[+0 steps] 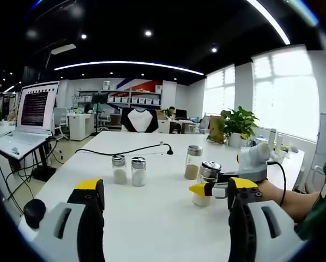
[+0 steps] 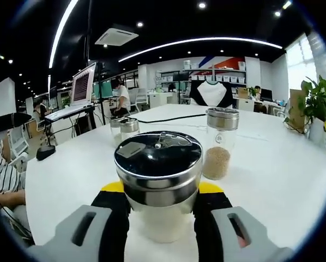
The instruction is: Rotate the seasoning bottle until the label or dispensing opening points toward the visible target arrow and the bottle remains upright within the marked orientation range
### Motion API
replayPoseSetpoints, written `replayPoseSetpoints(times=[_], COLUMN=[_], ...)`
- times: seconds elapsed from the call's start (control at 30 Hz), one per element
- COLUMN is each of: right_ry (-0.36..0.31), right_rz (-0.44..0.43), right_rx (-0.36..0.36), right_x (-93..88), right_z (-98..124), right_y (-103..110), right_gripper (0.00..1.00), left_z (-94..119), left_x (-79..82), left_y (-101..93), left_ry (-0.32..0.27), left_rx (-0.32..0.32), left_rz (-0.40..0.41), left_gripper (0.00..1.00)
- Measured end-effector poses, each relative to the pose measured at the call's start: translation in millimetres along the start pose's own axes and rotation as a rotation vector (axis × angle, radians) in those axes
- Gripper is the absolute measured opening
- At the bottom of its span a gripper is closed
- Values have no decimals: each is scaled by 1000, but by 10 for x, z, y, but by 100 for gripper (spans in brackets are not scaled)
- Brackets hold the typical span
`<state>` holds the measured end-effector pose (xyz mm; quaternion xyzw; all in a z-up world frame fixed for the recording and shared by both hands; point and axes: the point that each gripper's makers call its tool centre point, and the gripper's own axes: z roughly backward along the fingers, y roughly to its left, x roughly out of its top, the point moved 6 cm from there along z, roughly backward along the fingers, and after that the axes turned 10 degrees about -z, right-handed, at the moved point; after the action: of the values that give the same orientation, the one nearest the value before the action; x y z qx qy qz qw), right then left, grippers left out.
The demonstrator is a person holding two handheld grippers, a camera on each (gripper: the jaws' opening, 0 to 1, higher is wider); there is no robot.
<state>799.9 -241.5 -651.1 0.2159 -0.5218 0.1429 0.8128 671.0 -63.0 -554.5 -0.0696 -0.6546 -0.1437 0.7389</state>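
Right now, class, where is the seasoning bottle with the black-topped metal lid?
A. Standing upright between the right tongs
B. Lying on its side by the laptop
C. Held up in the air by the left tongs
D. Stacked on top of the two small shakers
A: in the right gripper view the seasoning bottle stands upright on the white table, clamped between the right tongs, its lid on top.
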Motion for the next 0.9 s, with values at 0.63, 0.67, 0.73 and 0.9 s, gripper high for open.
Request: replayPoseSetpoints(times=[0.63,0.67,0.73,0.9], right_ry=[-16,-16,-15,-17], right_rz=[-46,-47,-49,-52], right_rx=[-138,-140,-144,-146], right_x=[-6,-6,-7,-6], right_z=[11,11,12,13], right_y=[18,17,17,14], right_gripper=[44,44,44,44], left_z=[5,2,-2,-12], left_x=[16,11,7,-2], left_y=[26,26,26,22], left_ry=[3,5,6,9], left_rx=[7,5,3,2], left_rz=[-8,-6,0,0], left_gripper=[99,99,99,99])
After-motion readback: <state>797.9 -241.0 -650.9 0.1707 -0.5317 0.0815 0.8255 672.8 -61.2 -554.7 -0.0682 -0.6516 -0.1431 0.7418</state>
